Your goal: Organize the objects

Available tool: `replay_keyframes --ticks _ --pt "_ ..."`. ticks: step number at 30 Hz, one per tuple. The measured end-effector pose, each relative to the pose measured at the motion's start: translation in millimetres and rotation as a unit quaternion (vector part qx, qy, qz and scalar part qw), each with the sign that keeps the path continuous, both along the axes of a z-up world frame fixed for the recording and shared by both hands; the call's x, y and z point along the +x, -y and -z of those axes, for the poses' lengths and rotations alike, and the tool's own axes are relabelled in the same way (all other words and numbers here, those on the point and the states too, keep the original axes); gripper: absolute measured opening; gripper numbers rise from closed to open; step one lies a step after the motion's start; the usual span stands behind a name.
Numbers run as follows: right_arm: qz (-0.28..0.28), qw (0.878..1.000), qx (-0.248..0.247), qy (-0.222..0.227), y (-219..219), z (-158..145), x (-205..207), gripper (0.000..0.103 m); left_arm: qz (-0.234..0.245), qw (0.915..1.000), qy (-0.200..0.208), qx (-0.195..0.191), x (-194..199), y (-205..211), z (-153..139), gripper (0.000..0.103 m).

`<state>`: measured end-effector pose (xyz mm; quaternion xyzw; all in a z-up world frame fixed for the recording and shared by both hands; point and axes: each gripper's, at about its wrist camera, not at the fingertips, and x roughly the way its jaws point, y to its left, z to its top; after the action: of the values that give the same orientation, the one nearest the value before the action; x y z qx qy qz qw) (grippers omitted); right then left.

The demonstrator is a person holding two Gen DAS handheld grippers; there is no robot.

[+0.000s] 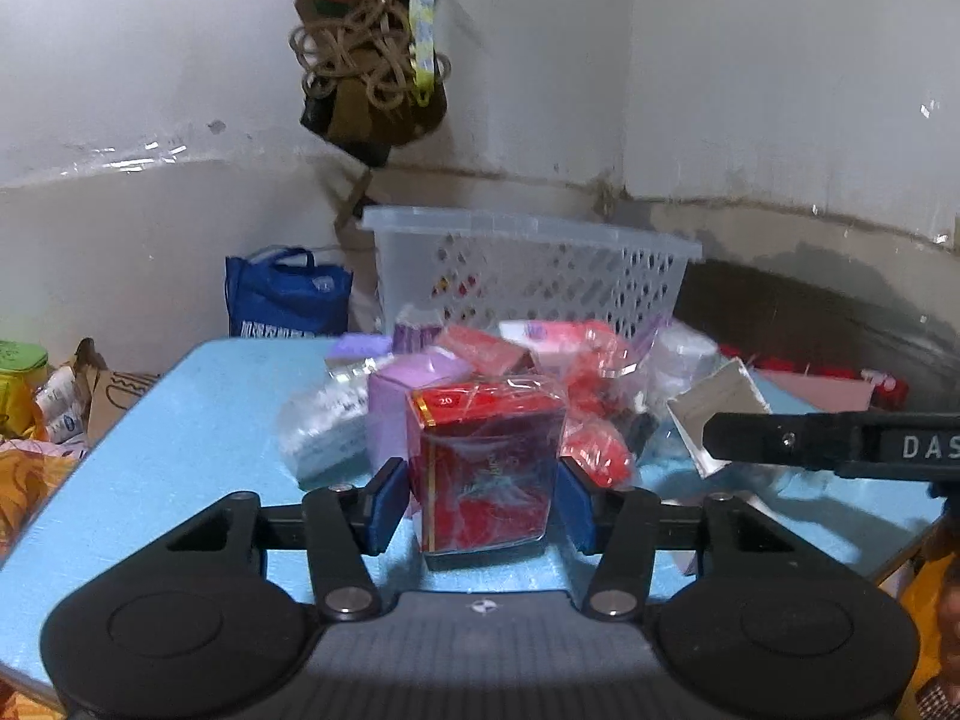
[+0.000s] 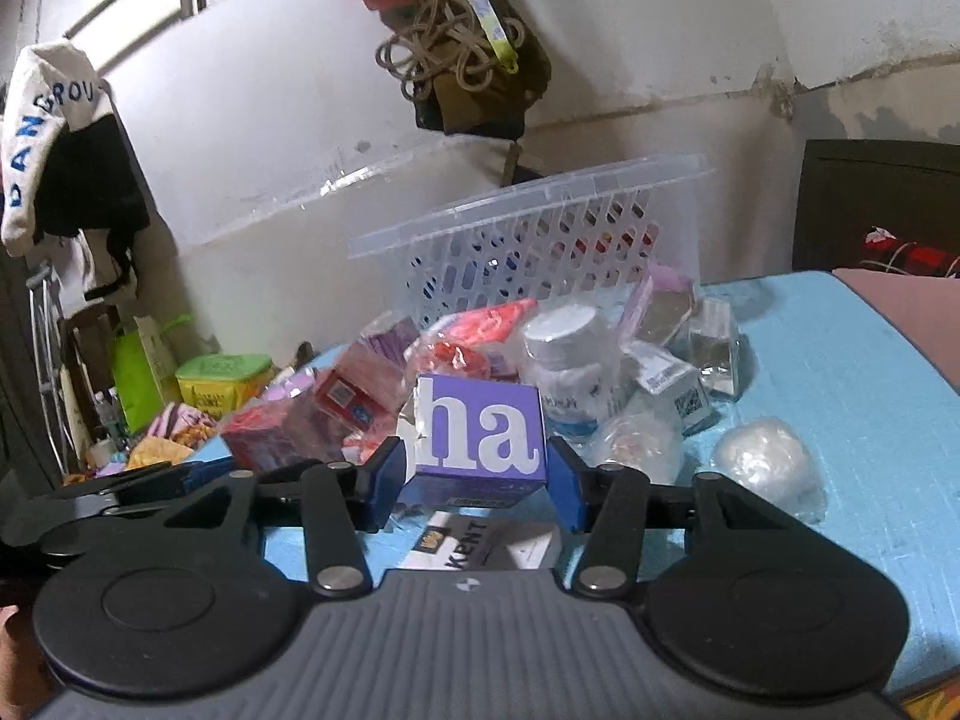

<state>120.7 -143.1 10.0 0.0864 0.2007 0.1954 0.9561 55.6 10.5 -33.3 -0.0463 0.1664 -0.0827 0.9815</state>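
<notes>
A heap of small packets lies on a light blue table [image 1: 180,456] in front of a clear perforated plastic basket [image 1: 528,276]. My left gripper [image 1: 483,492] is shut on a red cellophane-wrapped box [image 1: 486,468], its blue pads against both sides. My right gripper [image 2: 477,480] is shut on a purple box with white letters [image 2: 480,432], held just above a white KENT pack [image 2: 474,540]. The right gripper's side also shows in the left wrist view [image 1: 828,441]. The basket shows tilted in the right wrist view [image 2: 540,252].
A white capped bottle [image 2: 564,354], silver foil packs [image 2: 714,348] and a crumpled clear wrap [image 2: 762,456] lie on the table. A blue bag [image 1: 288,294] and a green tub [image 2: 222,384] sit off its left edge. A rope bundle [image 1: 372,54] hangs on the wall.
</notes>
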Motion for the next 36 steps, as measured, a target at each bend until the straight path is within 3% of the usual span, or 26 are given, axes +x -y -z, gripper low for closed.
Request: replay_keyframes --ticks 9,15,19,21,23,28,30,31,33,35,36 --pt "0.014 0.999 -0.009 0.039 12.3 -21.8 -9.9 0.054 0.005 0.9995 0.027 -0.011 -12.3 -10.9 -24.8 0.056" --pt "0.031 0.995 -0.034 0.091 20.6 -59.7 1.5 0.054 0.02 0.9979 0.058 -0.023 7.1 -21.0 -67.7 0.056" --pt "0.033 0.991 -0.032 0.126 20.9 -94.3 37.9 0.054 0.036 0.9958 0.077 -0.033 56.8 -20.4 -113.5 0.057" --pt "0.049 0.987 -0.057 0.143 15.9 -106.0 64.6 0.054 0.033 0.9961 0.075 -0.034 90.1 -17.1 -133.1 0.057" --pt "0.053 0.987 -0.072 0.134 12.5 -111.7 98.9 0.054 0.032 0.997 0.066 -0.025 125.4 -12.5 -146.2 0.057" --pt "0.056 0.981 -0.128 0.135 -7.1 -108.2 148.5 0.054 0.008 0.9998 0.018 0.001 192.4 0.4 -147.8 0.057" --pt "0.044 0.986 -0.12 0.11 -8.6 -103.5 165.2 0.054 0.014 0.9998 -0.012 0.005 212.3 5.0 -142.5 0.057" --pt "0.041 0.986 -0.121 0.107 -10.7 -101.2 171.4 0.056 0.017 0.9997 -0.018 0.007 218.5 7.1 -139.8 0.058" --pt "0.034 0.984 -0.141 0.1 -16.3 -97.0 180.0 0.064 0.013 0.9996 -0.021 0.015 224.9 11.4 -135.0 0.09" --pt "0.053 0.982 -0.139 0.112 -13.2 -95.6 177.0 0.097 0.006 0.9999 -0.004 0.012 220.1 10.1 -132.5 0.098" --pt "0.058 0.983 -0.125 0.118 -8.3 -97.0 173.5 0.103 0.005 0.9999 0.003 0.009 214.7 7.6 -131.3 0.1"
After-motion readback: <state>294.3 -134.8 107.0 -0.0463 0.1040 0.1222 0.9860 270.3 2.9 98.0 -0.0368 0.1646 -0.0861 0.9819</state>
